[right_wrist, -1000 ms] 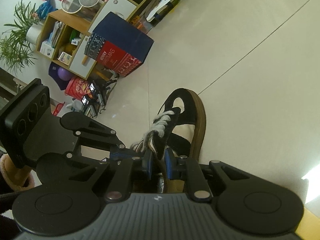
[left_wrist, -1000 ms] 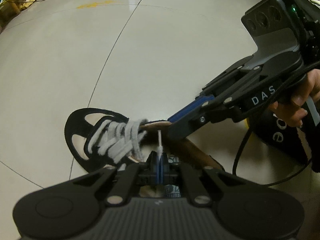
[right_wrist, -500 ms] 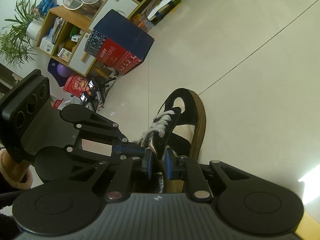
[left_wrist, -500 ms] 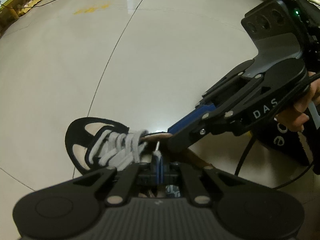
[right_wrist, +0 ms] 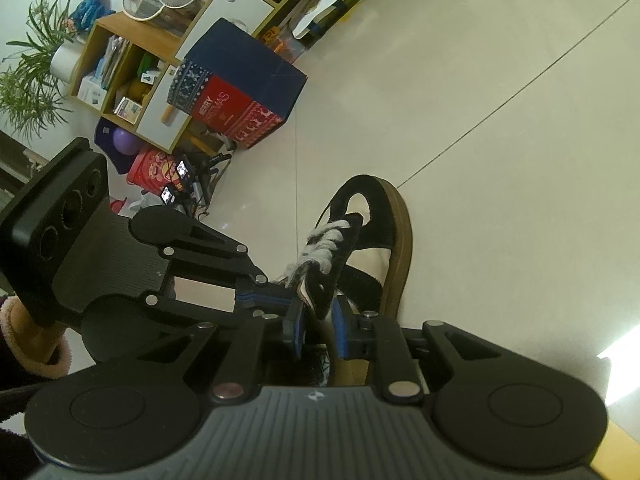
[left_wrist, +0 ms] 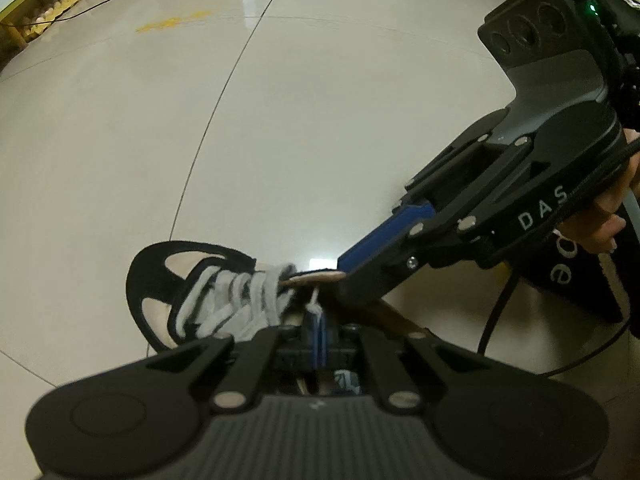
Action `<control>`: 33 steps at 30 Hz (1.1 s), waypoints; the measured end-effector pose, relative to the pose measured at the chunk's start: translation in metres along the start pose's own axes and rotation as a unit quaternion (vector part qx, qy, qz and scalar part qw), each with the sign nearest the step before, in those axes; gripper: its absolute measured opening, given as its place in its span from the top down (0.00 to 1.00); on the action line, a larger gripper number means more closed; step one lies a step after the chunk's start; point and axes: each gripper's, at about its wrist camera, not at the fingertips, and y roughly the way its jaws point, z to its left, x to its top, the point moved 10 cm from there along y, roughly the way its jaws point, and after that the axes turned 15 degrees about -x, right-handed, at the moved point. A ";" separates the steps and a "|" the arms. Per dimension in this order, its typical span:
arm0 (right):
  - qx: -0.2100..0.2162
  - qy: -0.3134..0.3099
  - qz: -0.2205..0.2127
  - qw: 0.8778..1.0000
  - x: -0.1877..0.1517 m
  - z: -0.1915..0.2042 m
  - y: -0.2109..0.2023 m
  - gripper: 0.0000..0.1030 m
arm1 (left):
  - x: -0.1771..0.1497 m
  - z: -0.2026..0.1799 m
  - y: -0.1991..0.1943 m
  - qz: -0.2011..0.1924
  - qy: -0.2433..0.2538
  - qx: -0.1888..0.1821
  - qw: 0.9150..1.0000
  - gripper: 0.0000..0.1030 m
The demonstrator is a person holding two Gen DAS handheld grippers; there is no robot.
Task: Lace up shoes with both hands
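On my left camera the shoe (left_wrist: 192, 292) lies on the pale tiled floor (left_wrist: 320, 120), toe pointing away to the left, black and cream with grey-white laces (left_wrist: 240, 300) criss-crossed over the tongue. Just right of the laces, my left claw (left_wrist: 316, 320) is pinched fully together on the white lace end (left_wrist: 315, 300), which sticks up from between the blue pads. Further right, my right claw (left_wrist: 352, 276) reaches in from the upper right, its blue finger against the shoe's collar, a hand (left_wrist: 604, 216) gripping the handle behind it.

On my right camera, a wooden shelf (right_wrist: 120, 64) and a dark blue and red box (right_wrist: 240, 88) stand at the far left. The left claw (right_wrist: 296, 300) comes in from that side, a cuffed sleeve (right_wrist: 36, 344) behind it. In the middle, the right claw (right_wrist: 318, 328) is opening, its pads (right_wrist: 294, 330) standing either side of the shoe's collar (right_wrist: 320, 300); I cannot tell whether they press on it. The brown-soled shoe (right_wrist: 372, 248) stretches away beyond, toe uppermost.
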 end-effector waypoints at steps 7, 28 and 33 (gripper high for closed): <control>0.007 -0.004 -0.004 1.000 0.000 0.003 -0.004 0.81 | 0.003 -0.005 0.001 -0.002 0.010 -0.010 1.000 0.98; 0.053 0.168 0.019 0.984 0.013 -0.026 0.014 0.89 | 0.005 0.003 -0.005 -0.058 -0.025 0.016 0.998 0.97; 0.049 0.168 0.008 0.985 0.014 -0.022 0.008 0.95 | 0.001 0.002 -0.013 -0.078 -0.051 0.032 0.995 0.91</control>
